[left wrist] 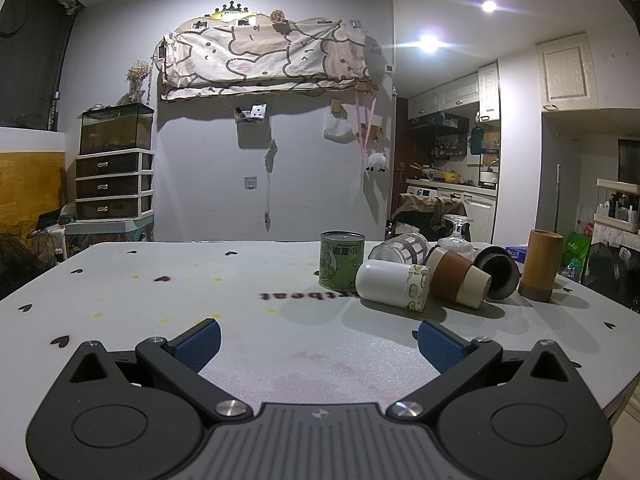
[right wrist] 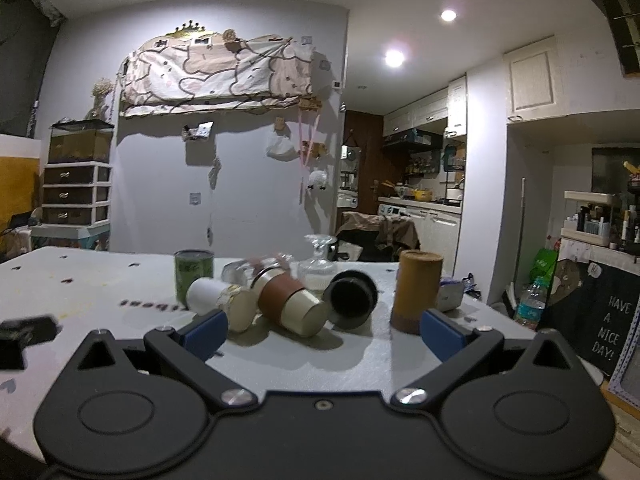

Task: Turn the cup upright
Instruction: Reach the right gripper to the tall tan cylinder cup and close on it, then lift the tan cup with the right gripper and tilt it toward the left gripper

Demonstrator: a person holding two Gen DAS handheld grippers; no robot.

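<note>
Several cups lie on their sides on the white table [left wrist: 160,304]: a white cup with a patterned band [left wrist: 390,285], a brown and cream cup [left wrist: 456,278], a black cup [left wrist: 498,272] and a clear glass [left wrist: 398,249]. A stemmed glass [left wrist: 456,236] stands upside down behind them. My left gripper [left wrist: 318,344] is open and empty, short of the cups. My right gripper [right wrist: 324,332] is open and empty, just in front of the brown and cream cup [right wrist: 292,300], with the white cup [right wrist: 222,300] and the black cup [right wrist: 352,298] either side.
A green tin [left wrist: 342,259] stands upright left of the cups. A tall bamboo-coloured cylinder [left wrist: 540,264] stands at the right, near the table's right edge. A dark blurred object [right wrist: 24,332] shows at the left in the right wrist view. A bottle [right wrist: 530,304] stands beyond the edge.
</note>
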